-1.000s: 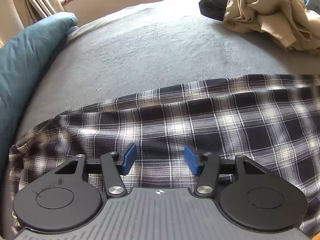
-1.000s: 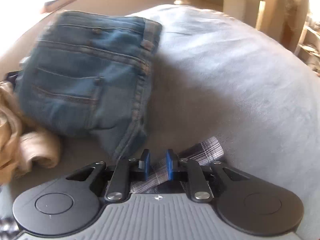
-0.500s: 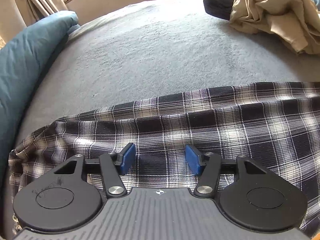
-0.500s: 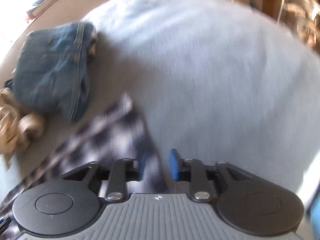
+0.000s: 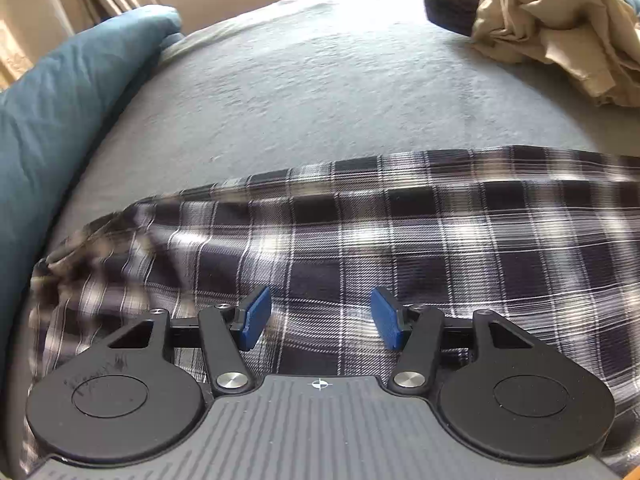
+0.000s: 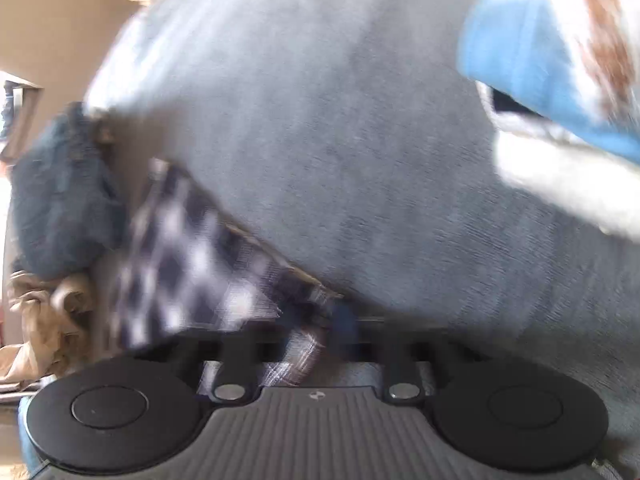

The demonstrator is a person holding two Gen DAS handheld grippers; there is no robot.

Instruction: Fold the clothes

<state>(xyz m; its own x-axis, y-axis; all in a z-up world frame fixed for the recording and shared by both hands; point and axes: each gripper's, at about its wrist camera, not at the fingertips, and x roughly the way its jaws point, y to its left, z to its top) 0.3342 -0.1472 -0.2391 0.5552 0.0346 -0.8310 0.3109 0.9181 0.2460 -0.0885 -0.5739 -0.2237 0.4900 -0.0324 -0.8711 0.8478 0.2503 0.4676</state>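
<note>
Shirt (image 5: pixel 400 240), plaid, spread flat on grey bed (image 5: pixel 320 100) in left wrist view; left gripper (image 5: pixel 320 318) over it, fingers wide apart, nothing held. Teal pillow (image 5: pixel 60 120) left, beige clothes (image 5: pixel 552 28) far right. Right wrist view blurred: right gripper (image 6: pixel 316 332) clamped on a shirt strip trailing left toward jeans (image 6: pixel 60 208).
</note>
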